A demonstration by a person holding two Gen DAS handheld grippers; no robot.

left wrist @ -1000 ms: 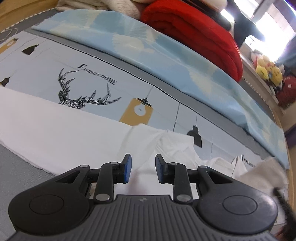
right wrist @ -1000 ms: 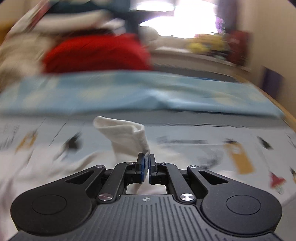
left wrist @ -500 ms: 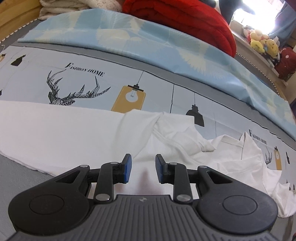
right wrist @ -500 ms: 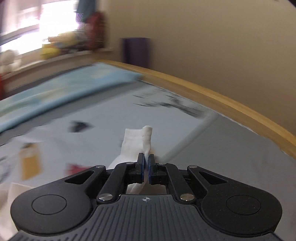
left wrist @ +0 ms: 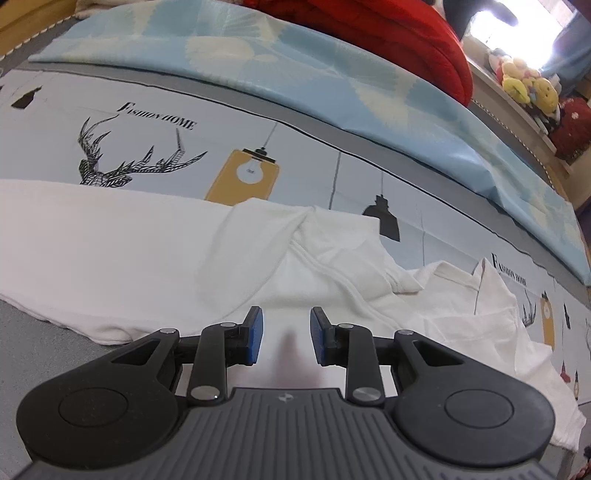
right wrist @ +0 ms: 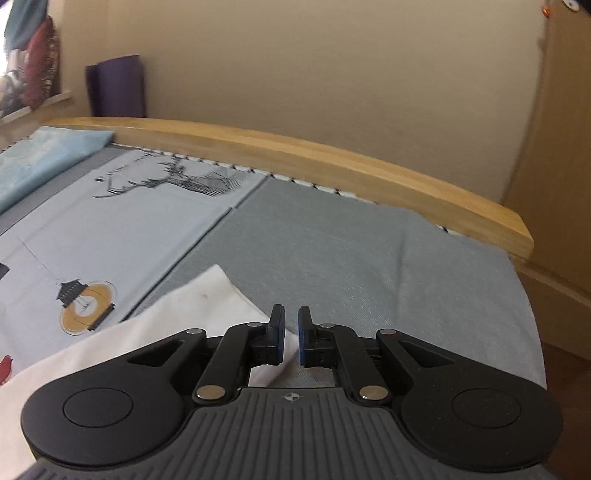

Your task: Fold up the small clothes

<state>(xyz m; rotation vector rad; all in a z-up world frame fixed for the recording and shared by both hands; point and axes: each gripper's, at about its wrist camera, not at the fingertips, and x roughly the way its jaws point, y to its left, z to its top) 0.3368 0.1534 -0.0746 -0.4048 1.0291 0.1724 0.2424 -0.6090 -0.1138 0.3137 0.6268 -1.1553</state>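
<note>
White cotton covers the near half of the bed: a shirt lies spread flat on the left and bunches into creased folds toward the right. The left tool hangs over its near hem with the jaws parted and nothing between the pads, placed, I judge, to pin or pick up that edge for a fold. The right tool sits at the shirt's corner, which is drawn out onto the grey sheet near the wooden frame; its jaws show a narrow gap, with cloth under and behind them, so the corner looks let go, probably to lay the cloth flat. On the far side lie a blue quilt and a red blanket, well apart from the shirt. Only the shirt's own creases stand in the way.
</note>
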